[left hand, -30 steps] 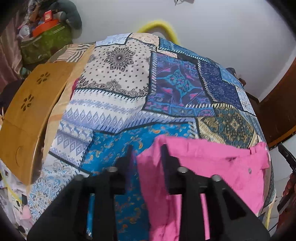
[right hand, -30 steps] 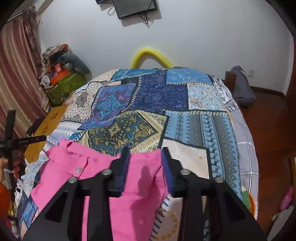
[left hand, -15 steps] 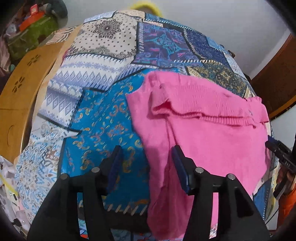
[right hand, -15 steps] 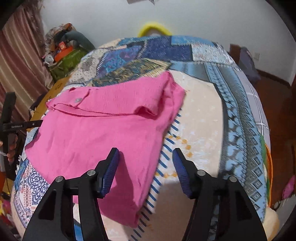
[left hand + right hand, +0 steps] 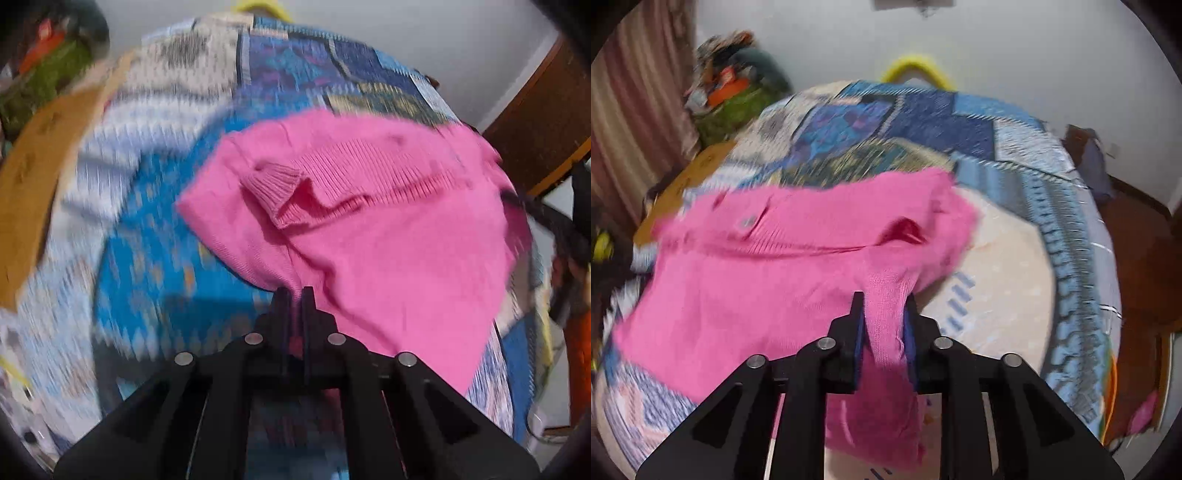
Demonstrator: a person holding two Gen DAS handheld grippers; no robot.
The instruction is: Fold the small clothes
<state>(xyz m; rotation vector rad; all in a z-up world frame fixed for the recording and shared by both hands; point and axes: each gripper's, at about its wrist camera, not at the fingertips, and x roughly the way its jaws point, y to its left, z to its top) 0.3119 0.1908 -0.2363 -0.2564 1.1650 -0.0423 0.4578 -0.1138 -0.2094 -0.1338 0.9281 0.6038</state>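
Pink knit garment lies spread on a patchwork bedspread. The left gripper is clenched on its hem at six o'clock. The right gripper, jaws closing, pinches a bunched fold of pink cloth at six o'clock.

Bed with patchwork quilt, centre frame. White wall behind. Striped curtain, upper left. Cluttered green pile beside it. Yellow arc at bedhead. Brown floor, right.
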